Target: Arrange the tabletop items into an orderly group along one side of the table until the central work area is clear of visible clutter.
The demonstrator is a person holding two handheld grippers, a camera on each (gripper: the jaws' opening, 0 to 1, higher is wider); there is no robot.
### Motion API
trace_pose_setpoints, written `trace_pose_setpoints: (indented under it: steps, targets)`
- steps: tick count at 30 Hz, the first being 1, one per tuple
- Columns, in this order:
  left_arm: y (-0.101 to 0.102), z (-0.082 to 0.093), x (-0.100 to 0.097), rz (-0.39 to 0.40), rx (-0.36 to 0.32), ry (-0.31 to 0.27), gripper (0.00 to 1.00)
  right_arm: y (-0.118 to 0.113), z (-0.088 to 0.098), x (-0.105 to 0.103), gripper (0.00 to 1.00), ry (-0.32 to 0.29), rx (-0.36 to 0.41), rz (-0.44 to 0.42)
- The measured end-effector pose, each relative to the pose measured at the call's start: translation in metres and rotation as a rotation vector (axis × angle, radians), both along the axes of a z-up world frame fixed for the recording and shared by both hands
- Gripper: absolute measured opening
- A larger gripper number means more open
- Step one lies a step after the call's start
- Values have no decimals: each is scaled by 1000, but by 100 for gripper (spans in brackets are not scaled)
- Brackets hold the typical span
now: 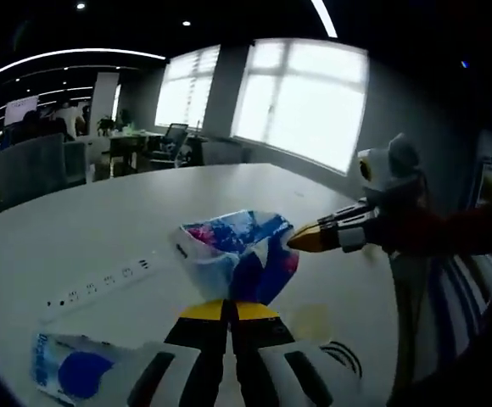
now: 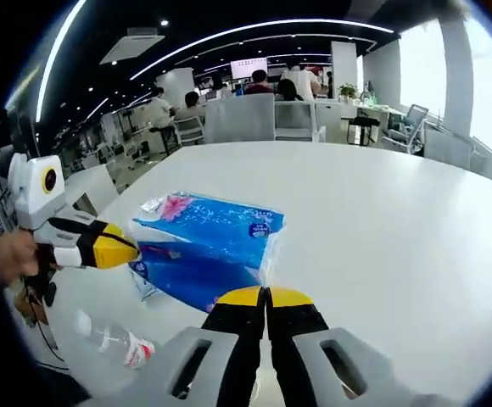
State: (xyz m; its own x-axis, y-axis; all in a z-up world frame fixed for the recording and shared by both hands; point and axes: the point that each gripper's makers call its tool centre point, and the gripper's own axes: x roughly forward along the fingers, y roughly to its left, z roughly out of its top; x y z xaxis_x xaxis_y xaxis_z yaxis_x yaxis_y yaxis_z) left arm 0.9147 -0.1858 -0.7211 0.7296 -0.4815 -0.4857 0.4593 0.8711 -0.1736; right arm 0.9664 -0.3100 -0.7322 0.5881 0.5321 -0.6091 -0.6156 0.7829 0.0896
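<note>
A blue and white tissue pack with a pink flower print hangs between my two grippers over the white table. My left gripper is shut on the pack's near edge. The yellow tip of my right gripper reaches the pack from the right. In the right gripper view the same pack lies just past my right gripper, whose jaws are shut on its corner. My left gripper meets the pack's left end, with a hand behind it.
A white power strip lies left of the pack. A blue and white packet sits at the near left. A clear plastic bottle lies on its side near the table edge. Grey chairs stand at the far side.
</note>
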Motion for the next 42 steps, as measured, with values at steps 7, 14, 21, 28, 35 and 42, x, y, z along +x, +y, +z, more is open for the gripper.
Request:
trace_pose_setpoints:
  steps: [7,14,21,28,35,42]
  targets:
    - [-7,-32,7,-36,-30,76,0,-10,-30,2,0,53,-24,-4]
    - [-13,-59,10,-91,-57,126,0,-14,-50,8,0,85,-39,-7]
    - [-17,-78,19,-95,-82,161,0,-17,-72,18,0,124,-72,-10]
    - [-24,-101,21,-119,-79,192,0,-23,-98,25,0,154,-121,-2]
    - [-31,-116,26,-142,-88,201,0,-32,-116,34,0,172,-155,-15]
    - [-40,-126,28,-158,-96,221,0,-40,-124,36,0,173,-197,-25]
